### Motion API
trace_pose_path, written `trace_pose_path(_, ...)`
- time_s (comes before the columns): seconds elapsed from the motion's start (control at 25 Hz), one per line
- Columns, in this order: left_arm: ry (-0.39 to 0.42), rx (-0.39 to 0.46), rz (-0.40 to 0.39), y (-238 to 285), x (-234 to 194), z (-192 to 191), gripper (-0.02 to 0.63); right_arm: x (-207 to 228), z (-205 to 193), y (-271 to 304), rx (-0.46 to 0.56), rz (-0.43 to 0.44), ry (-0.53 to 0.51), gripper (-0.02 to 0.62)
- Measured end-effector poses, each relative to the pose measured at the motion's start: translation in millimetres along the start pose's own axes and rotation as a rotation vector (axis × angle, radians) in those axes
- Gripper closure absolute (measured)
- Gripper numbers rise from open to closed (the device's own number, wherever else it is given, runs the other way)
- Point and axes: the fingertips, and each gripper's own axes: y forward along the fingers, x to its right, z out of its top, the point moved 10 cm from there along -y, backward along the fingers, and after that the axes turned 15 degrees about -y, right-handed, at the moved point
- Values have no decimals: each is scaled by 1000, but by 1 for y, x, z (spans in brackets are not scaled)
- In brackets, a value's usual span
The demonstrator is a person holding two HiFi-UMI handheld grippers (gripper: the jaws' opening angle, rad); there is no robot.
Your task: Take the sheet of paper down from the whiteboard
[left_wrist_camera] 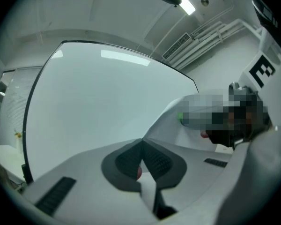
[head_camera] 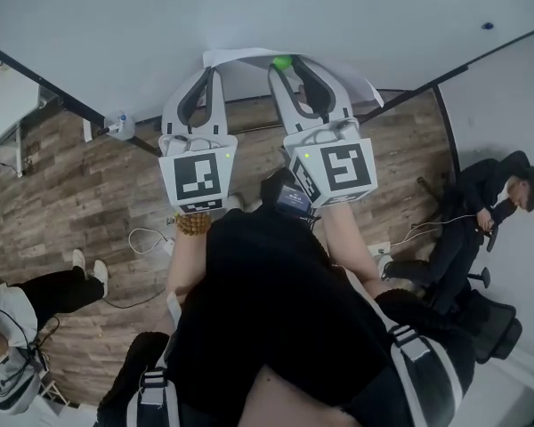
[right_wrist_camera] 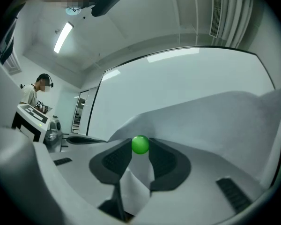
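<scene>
The white sheet of paper (head_camera: 249,58) lies against the whiteboard (head_camera: 249,16), bowed and creased. A round green magnet (head_camera: 284,61) sits on its upper part. My right gripper (head_camera: 289,68) is shut on that green magnet (right_wrist_camera: 140,144), with the paper (right_wrist_camera: 215,121) running behind and between its jaws. My left gripper (head_camera: 215,65) is at the sheet's left edge. Its jaws are pressed together on the paper (left_wrist_camera: 173,118), and a small red spot (left_wrist_camera: 138,173) shows between the pads. The board (left_wrist_camera: 98,102) fills the left gripper view.
The whiteboard's black frame (head_camera: 62,100) carries a small fitting (head_camera: 116,124). The floor is wood, with a white cable (head_camera: 147,238) on it. One person in black (head_camera: 481,203) sits at the right. Another person (head_camera: 27,305) is at the lower left.
</scene>
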Motion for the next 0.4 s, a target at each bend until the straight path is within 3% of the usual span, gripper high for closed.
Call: trace_pose_path(0.4,-1,14,-5,7,-1,4,597,13,-1,5,11,-42,2,482)
